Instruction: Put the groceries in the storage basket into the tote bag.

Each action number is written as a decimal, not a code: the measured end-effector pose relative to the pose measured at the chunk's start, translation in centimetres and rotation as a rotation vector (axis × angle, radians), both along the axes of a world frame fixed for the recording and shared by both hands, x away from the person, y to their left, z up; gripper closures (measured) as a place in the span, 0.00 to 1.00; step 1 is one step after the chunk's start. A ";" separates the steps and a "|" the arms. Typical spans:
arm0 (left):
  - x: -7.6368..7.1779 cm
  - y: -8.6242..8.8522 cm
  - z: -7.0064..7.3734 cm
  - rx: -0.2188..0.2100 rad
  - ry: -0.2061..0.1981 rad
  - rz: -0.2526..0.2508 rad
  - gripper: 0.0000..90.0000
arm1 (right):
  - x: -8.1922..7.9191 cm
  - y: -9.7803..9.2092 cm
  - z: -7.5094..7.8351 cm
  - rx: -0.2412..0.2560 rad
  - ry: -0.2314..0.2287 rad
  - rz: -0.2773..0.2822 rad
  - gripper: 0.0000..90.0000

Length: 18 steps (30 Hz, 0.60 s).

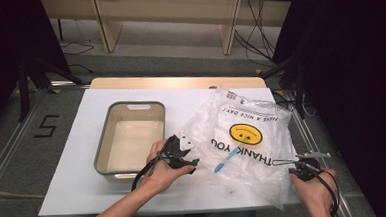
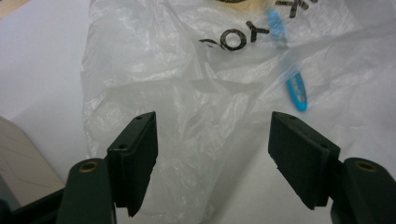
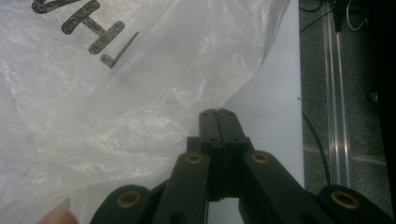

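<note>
While my left gripper (image 2: 212, 163) gapes over the plastic bag (image 1: 242, 136) beside the blue toothbrush (image 2: 296, 91), my right gripper (image 3: 218, 114) seems pinched on the bag's edge.

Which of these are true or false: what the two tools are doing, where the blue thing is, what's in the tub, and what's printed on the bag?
1. The left tool is open, its jaws spread over the plastic bag. True.
2. The right tool is wide open. False: its jaws are pressed together at the bag's edge; whether they pinch the film cannot be told.
3. The blue toothbrush lies in the tub. False: it lies at the bag, under or inside the clear film.
4. The tub holds nothing that shows. True.
5. The bag bears a red heart. False: it carries a yellow smiley face and black lettering.
</note>
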<state>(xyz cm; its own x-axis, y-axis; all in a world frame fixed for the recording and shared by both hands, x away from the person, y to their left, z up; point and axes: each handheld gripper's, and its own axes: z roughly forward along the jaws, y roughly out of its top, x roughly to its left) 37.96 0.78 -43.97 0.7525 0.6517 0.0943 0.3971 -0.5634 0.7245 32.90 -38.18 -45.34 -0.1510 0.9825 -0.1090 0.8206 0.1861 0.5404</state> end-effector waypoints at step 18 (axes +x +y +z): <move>0.6 -1.8 -2.4 0.172 0.080 0.045 0.67 | 0.0 0.0 0.1 0.005 -0.021 0.000 1.00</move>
<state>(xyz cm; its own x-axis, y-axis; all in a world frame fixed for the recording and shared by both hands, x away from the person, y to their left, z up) 38.52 -1.05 -46.39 0.7325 0.6645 0.1480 0.4773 -0.6564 0.5842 32.93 -38.19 -45.24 -0.1486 0.9830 -0.1074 0.8091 0.1833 0.5584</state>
